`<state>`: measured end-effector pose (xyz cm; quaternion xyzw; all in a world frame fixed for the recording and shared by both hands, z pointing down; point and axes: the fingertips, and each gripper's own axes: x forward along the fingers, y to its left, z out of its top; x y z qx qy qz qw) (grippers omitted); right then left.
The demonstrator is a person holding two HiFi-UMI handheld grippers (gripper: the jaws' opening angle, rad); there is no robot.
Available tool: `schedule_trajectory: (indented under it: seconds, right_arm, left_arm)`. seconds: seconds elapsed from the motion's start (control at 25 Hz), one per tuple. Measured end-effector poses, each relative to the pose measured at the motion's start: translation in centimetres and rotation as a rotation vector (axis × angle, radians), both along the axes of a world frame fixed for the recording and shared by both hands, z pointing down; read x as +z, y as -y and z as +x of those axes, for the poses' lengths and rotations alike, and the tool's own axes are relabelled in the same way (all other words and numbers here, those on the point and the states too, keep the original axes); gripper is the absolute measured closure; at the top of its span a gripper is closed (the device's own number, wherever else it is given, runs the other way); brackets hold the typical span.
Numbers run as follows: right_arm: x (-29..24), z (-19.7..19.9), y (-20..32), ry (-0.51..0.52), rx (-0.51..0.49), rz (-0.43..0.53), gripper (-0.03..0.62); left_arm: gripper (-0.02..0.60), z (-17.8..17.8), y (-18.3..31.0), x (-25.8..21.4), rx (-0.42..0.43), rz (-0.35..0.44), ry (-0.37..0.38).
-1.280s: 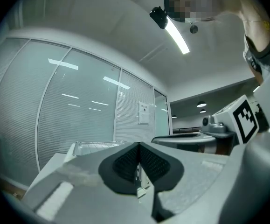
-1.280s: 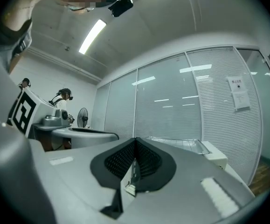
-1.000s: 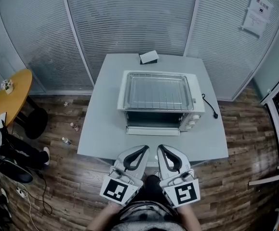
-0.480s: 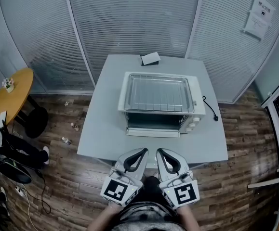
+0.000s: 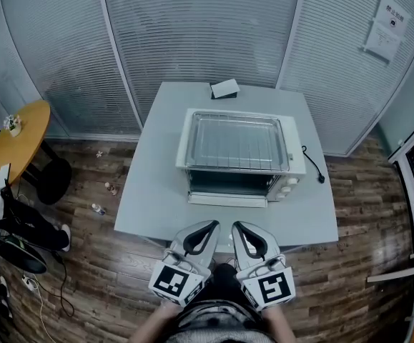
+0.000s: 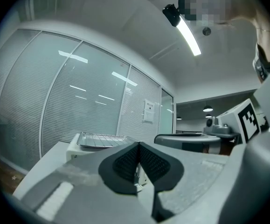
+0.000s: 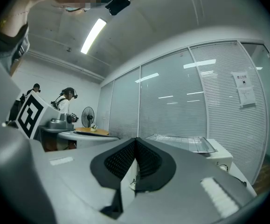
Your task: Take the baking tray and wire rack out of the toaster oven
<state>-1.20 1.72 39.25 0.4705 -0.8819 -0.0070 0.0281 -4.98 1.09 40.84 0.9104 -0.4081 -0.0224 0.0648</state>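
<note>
The left gripper (image 5: pixel 208 226) and right gripper (image 5: pixel 239 226) are side by side at the near edge of the table (image 5: pixel 156 199), each with its jaws fully closed on nothing. The baking tray (image 5: pixel 190 143), with the wire rack (image 5: pixel 237 141) in it, lies on top of the toaster oven (image 5: pixel 228 181), well apart from both grippers.

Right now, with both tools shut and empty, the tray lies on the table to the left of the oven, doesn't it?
Not quite. The tray lies on top of the oven, not on the table to its left; the head view shows this. Both tools, left and right, are indeed shut and empty.
</note>
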Motion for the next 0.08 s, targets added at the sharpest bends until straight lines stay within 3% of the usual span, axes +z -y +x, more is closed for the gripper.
schedule_trajectory:
  seconds: [0.08]
  right_arm:
    - [-0.01,-0.01,0.18,-0.001,0.0,-0.002,0.595]
  left_arm:
    - [0.577,-0.06,0.19,0.05,-0.005,-0.013,-0.002]
